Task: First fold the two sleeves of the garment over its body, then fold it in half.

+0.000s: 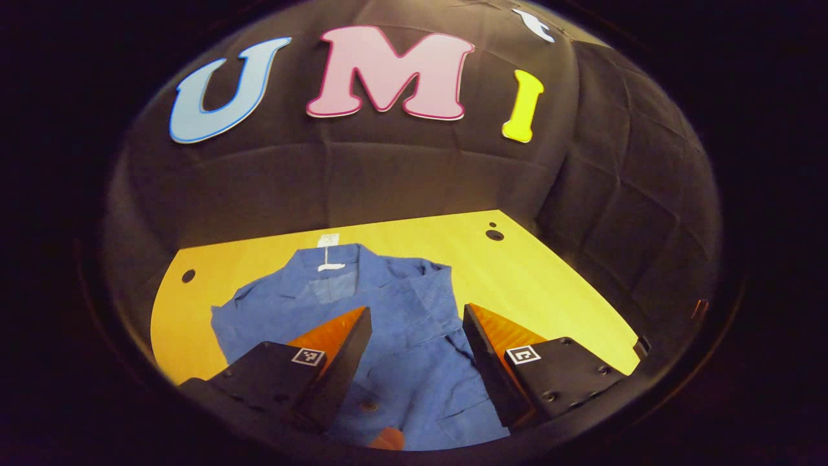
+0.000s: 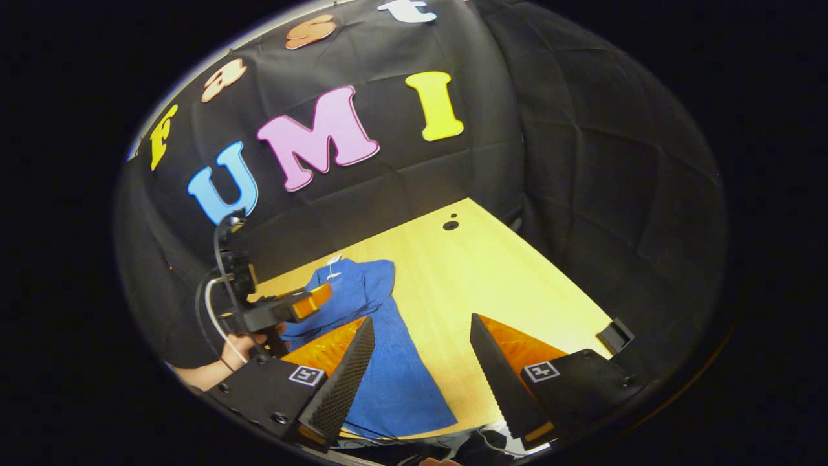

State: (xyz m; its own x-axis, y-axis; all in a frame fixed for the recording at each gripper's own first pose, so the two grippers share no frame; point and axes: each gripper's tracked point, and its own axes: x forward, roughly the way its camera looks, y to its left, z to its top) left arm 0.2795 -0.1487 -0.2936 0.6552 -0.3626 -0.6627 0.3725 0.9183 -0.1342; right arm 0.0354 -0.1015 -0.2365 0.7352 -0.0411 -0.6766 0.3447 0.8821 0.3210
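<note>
A blue collared shirt (image 1: 401, 362) lies flat on the yellow table (image 1: 543, 285), collar at the far end with a white tag. One sleeve (image 1: 430, 291) lies folded across its body. My left gripper (image 1: 417, 312) hovers open above the middle of the shirt, nothing between its fingers. In the right gripper view the shirt (image 2: 394, 382) lies left of centre on the table (image 2: 491, 285). My right gripper (image 2: 422, 320) stands open above the shirt's right edge and holds nothing. The left gripper (image 2: 321, 296), held by a hand (image 2: 236, 346), hangs over the shirt's upper part.
The table has round holes near its far corners (image 1: 495, 234) (image 1: 188, 276) (image 2: 451, 225). A small black fitting (image 2: 614, 335) sits at the table's right edge. Black cloth walls close in behind and to the right. Bare tabletop lies to the right of the shirt.
</note>
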